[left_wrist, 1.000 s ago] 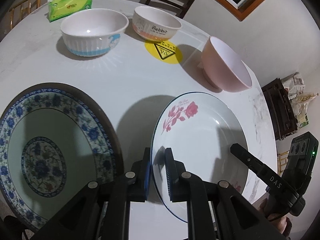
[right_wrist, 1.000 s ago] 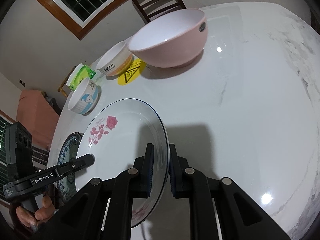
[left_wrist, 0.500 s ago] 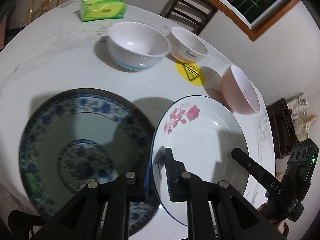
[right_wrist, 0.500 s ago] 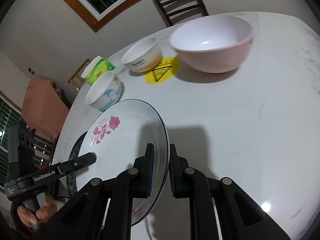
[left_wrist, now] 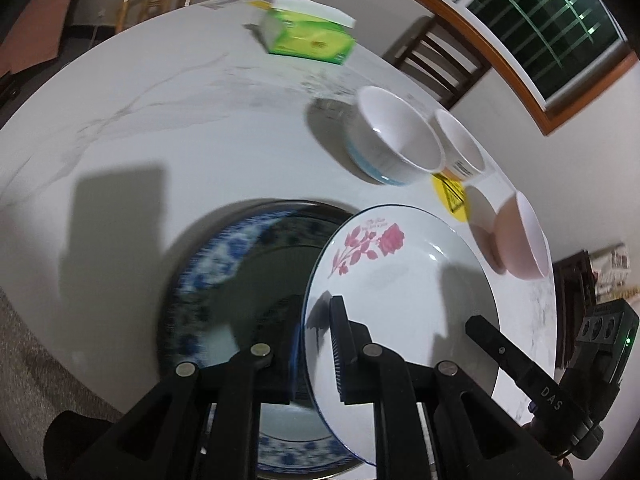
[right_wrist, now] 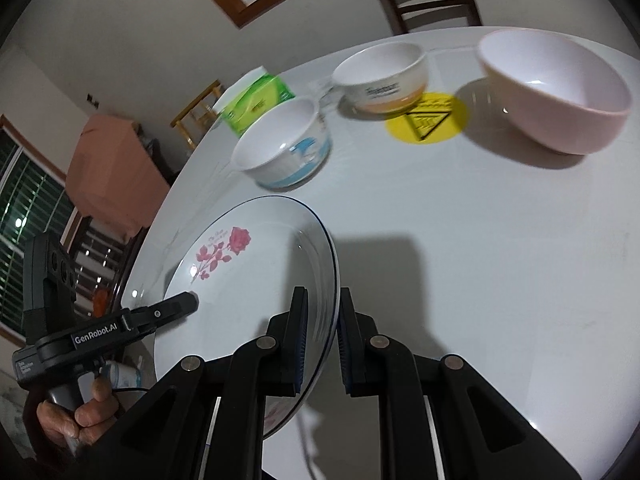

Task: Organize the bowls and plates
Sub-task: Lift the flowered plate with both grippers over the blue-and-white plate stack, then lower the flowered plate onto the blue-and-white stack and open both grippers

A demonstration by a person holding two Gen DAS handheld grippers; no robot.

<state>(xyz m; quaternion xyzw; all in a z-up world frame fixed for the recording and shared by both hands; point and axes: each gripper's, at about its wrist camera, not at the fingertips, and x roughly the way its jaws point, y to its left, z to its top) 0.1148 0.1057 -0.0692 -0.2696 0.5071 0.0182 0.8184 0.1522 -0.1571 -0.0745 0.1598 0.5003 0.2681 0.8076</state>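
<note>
Two-handed carry of the rose plate (left_wrist: 404, 296). The left claw (left_wrist: 318, 344) is clamped on the plate's left rim, the right claw (right_wrist: 322, 336) on the opposite rim, so the plate hangs between both hands, clear of the bench (right_wrist: 480, 240). Compared with a second ago, the plate has travelled sideways across the bench: then it stood beside the blue-patterned plate (left_wrist: 212, 260); now its left edge overlaps that plate's rim in the left wrist view. By this reading, stacking the two plates is the step in hand, and the carry is near its end.

Edges and room: the blue-patterned plate lies close to the near edge of the bench, so the lowering probably has little margin on that side. The blue-and-white bowl (right_wrist: 284, 148), the small lettered bowl (right_wrist: 380, 76) and the pink bowl (right_wrist: 556, 88) stand well apart from both plates, round the yellow sticker (right_wrist: 426, 118); the green tissue box (left_wrist: 308, 36) lies farther off. The bench to the left of the blue-patterned plate is bare.
</note>
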